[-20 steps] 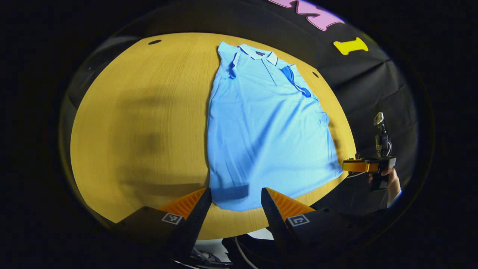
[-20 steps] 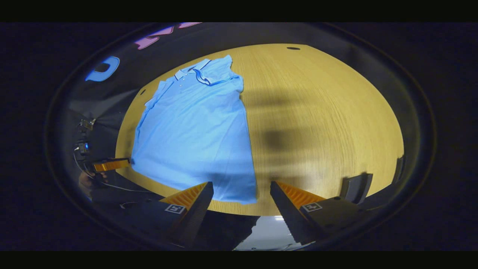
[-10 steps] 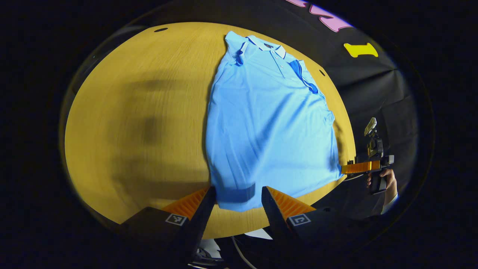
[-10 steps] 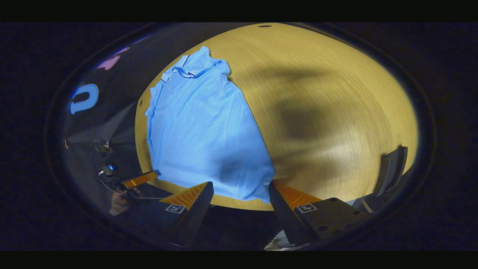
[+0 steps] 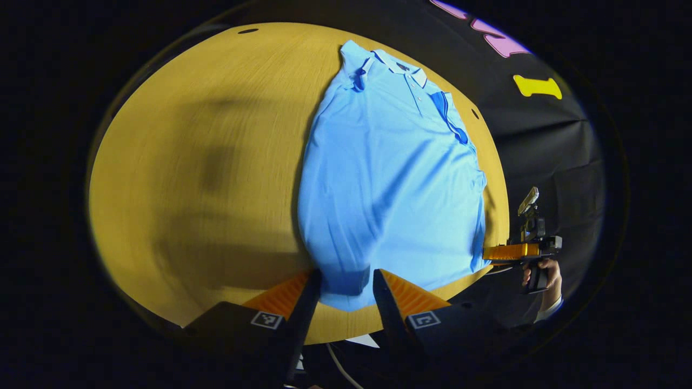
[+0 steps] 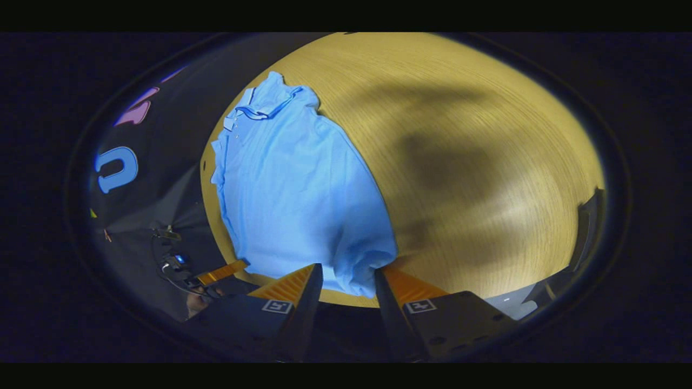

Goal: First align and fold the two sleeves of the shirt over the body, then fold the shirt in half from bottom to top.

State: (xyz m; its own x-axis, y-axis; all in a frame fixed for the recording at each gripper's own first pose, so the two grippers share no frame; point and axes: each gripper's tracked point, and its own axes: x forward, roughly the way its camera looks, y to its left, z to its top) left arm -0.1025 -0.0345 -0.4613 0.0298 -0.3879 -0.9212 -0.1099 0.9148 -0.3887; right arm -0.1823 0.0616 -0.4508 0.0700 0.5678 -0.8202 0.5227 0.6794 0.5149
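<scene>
A light-blue short-sleeved polo shirt point(image 5: 389, 173) with a white-edged collar lies flat on the round yellow wooden table point(image 5: 189, 162), collar toward twelve o'clock and hem toward six in the left gripper view, with both sleeves already folded in over the body. The left gripper point(image 5: 346, 286) sits at six o'clock of that view, its two fingers set apart on either side of the hem corner, cloth lying between them; whether the fingers press the fabric is hard to tell. In the right gripper view the right gripper point(image 6: 347, 281) likewise stands at six o'clock with its fingers spread around the other bunched hem corner of the shirt point(image 6: 303, 189), on the table's point(image 6: 476, 162) near edge. The right gripper, held by a hand point(image 5: 540, 273), also shows at four o'clock in the left gripper view, touching the shirt's hem edge.
</scene>
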